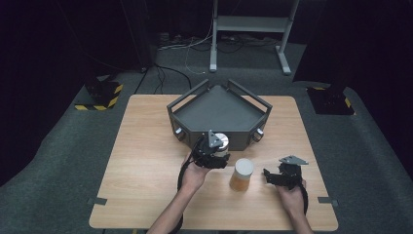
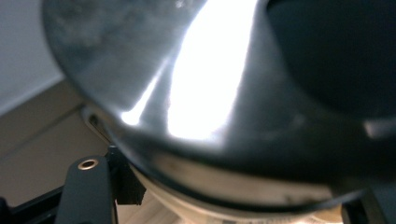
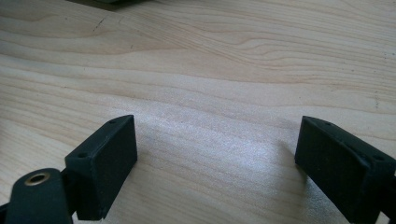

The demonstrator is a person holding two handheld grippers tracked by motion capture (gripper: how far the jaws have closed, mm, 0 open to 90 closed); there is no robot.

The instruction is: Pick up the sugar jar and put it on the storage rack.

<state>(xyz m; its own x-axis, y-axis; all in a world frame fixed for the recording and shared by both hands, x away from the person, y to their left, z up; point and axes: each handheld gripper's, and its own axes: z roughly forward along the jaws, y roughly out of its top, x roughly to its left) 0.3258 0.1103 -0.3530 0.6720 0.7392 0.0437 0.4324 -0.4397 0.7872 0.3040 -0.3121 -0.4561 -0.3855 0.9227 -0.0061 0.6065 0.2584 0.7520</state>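
A round silvery metal lid point(image 1: 221, 141) is clamped in my left gripper point(image 1: 217, 150), just in front of the near wall of the dark grey tray point(image 1: 187, 100). In the left gripper view the shiny lid point(image 2: 201, 93) sits very close to the camera, above one black finger point(image 2: 88, 191). A jar point(image 1: 241, 174) of amber contents with a pale top stands upright on the table between the two hands. To the right of the jar, my right gripper point(image 1: 273, 176) rests low over the wood. Its jaws stand wide apart with bare tabletop between them point(image 3: 224, 158).
The wooden table point(image 1: 141, 161) has the angular tray with side handles at its far middle. Beyond the table lie dark carpet, cables, a grey stand frame point(image 1: 251, 24) and black bases with yellow-black tape point(image 1: 102, 95).
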